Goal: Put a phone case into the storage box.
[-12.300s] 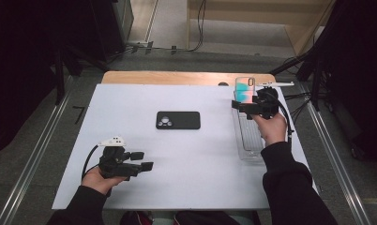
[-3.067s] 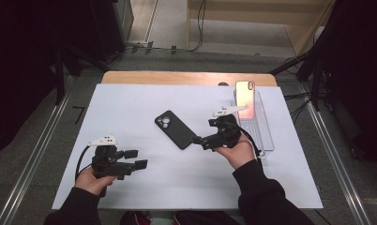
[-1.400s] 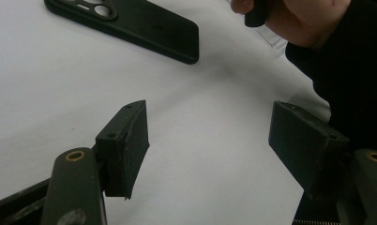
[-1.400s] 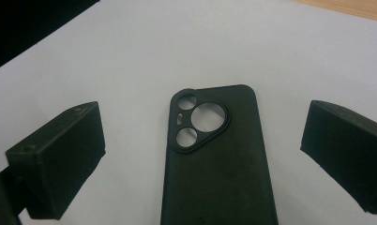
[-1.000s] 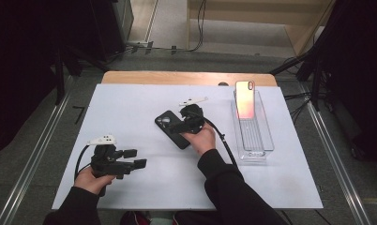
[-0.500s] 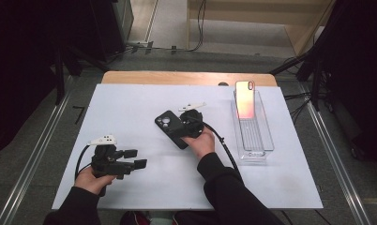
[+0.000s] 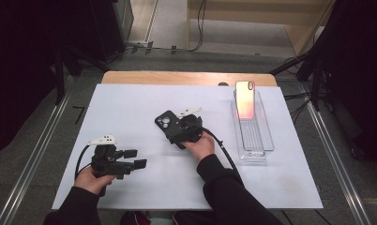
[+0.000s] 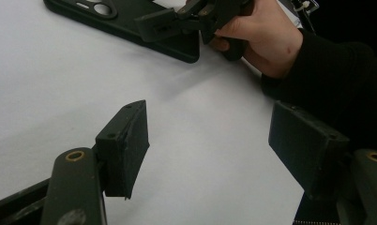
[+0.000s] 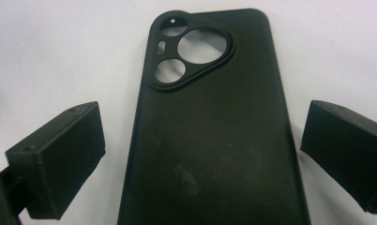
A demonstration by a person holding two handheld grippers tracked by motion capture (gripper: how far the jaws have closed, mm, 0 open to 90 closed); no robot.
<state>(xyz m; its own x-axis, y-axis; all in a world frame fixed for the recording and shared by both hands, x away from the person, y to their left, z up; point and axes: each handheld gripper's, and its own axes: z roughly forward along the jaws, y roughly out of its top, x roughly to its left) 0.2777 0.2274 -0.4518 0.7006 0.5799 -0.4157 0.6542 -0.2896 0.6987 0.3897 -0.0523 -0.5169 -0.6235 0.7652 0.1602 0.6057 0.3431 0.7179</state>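
Here the right gripper (image 9: 200, 154) sits with jaws wide apart astride the black phone case (image 9: 210, 140), whose lower end is cut off; the left gripper (image 7: 130, 161), at seven o'clock on the table (image 7: 130, 103), is also released

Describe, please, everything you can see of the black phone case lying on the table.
The black phone case is a matte, slightly scuffed shell that looks like soft plastic or rubber. It lies flat, back up, on the white table, near its middle and angled. A raised block at one end holds three round cutouts and one small slot, through which the white surface shows. The right tool is open, one jaw on each long side; whether they touch it cannot be told.
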